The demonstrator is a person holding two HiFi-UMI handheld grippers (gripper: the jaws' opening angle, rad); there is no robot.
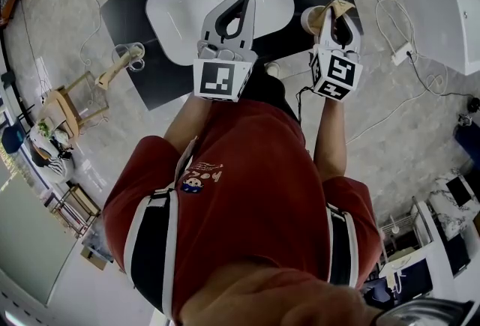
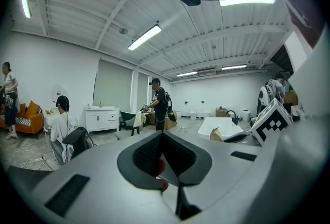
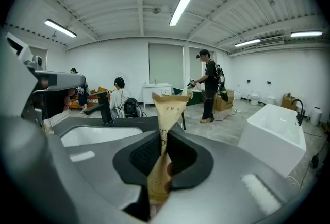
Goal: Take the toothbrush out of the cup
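A toothbrush in a tan paper wrapper [image 3: 169, 107] stands upright between the pads of my right gripper [image 3: 164, 141], which is shut on it. From the head view the wrapper [image 1: 332, 11] shows at the tip of the right gripper [image 1: 339, 13], beside a pale cup [image 1: 309, 19] on the black counter [image 1: 127, 10]. The gripper hides the wrapper's lower end, so I cannot tell whether it is still inside the cup. My left gripper [image 1: 241, 1] hovers over the white sink [image 1: 180, 25], shut with nothing in it [image 2: 164, 138].
A black faucet [image 3: 105, 109] stands behind the sink [image 3: 98, 135]. A white tub [image 1: 442, 2] sits to the right, with cables on the floor around it. A wooden stool [image 1: 71, 103] stands at the left. Several people are farther back in the room.
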